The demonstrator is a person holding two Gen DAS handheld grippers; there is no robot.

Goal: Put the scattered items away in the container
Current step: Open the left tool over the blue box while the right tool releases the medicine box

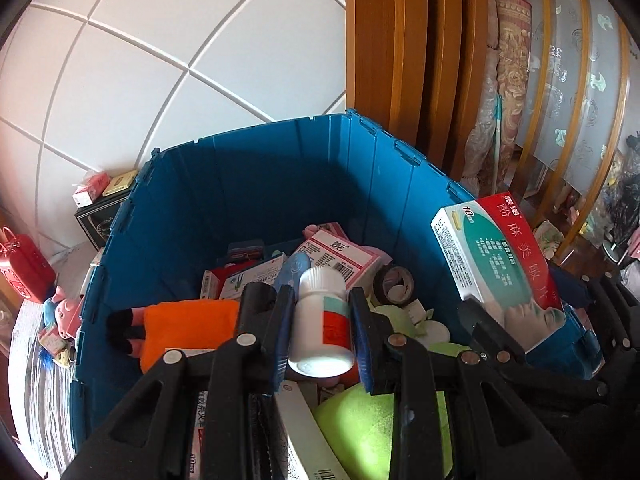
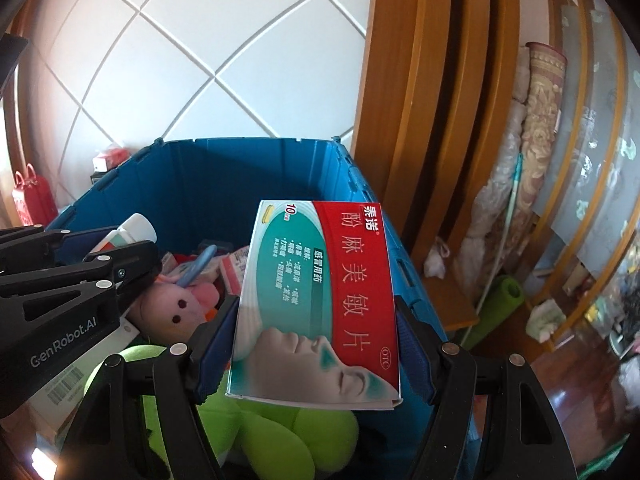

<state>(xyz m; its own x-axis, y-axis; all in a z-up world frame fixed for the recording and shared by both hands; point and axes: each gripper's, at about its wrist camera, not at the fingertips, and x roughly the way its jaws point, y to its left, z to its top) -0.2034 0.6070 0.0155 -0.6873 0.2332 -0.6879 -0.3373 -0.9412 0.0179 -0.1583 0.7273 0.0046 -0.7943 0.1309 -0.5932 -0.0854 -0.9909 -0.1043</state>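
Blue crate (image 1: 256,184) near full. Left hand-held gripper (image 1: 322,332) clamps pill bottle (image 1: 322,320), right hand-held gripper (image 2: 316,344) clamps medicine box (image 2: 320,300); both above crate, unreleased. Pig toy (image 1: 66,312) outside.

The blue crate (image 1: 256,184) is sitting on a pale surface (image 1: 36,364), too little of it showing to tell desk from floor. On that surface, left of the crate, a pink pig toy (image 1: 66,312) is lying beside a red case (image 1: 22,268). Behind them a dark box (image 1: 98,216) is carrying two small packets. Right of the crate, a green roll (image 2: 498,300) is lying on the wooden floor (image 2: 580,396).
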